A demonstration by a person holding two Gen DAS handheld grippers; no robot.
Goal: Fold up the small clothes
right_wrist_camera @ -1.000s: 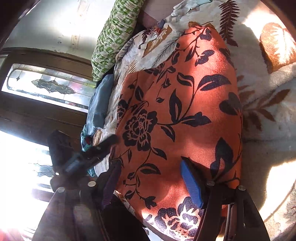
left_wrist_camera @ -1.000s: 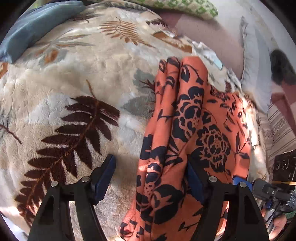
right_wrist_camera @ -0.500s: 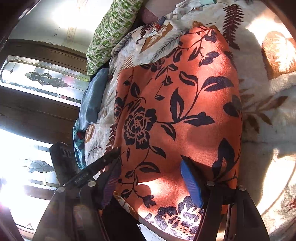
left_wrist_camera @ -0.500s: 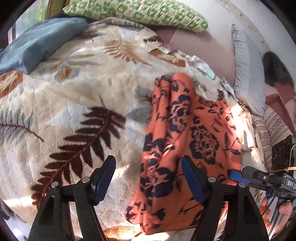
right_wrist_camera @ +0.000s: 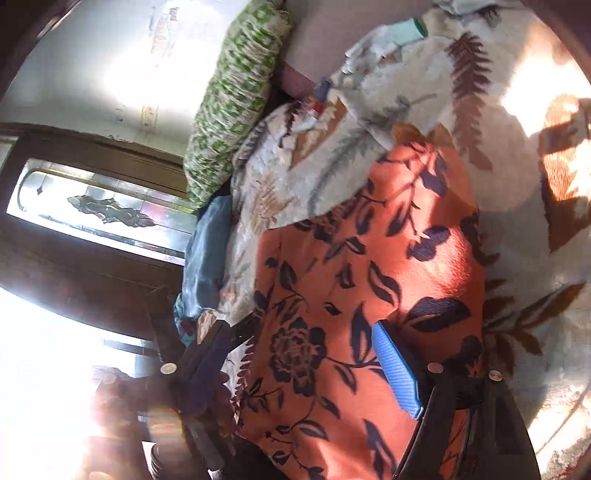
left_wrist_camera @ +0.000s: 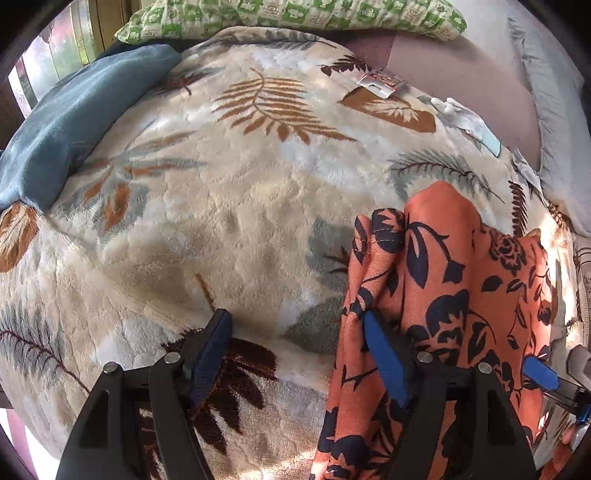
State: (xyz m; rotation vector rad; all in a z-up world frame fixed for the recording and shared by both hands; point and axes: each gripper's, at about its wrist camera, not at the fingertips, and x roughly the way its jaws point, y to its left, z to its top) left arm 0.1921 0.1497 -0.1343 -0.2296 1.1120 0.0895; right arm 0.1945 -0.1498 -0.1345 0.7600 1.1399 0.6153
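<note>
An orange garment with a dark floral print (left_wrist_camera: 458,306) lies folded in a long strip on the leaf-patterned blanket (left_wrist_camera: 229,206). My left gripper (left_wrist_camera: 295,350) is open and empty above the blanket; its right finger sits at the garment's left edge. My right gripper (right_wrist_camera: 303,369) is open over the near part of the garment (right_wrist_camera: 369,295), its blue pad (right_wrist_camera: 397,369) above the cloth. The right gripper's tip also shows at the right edge of the left wrist view (left_wrist_camera: 541,373).
A green patterned pillow (left_wrist_camera: 295,18) lies along the far edge of the bed, a blue cushion (left_wrist_camera: 74,118) at the far left, and a grey pillow (left_wrist_camera: 554,110) at the far right. A dark wooden door with glass panels (right_wrist_camera: 99,210) stands beyond the bed.
My left gripper has pulled back and to the left off the garment, which now sits to its right. My right gripper has tilted and drawn back slightly over the cloth.
</note>
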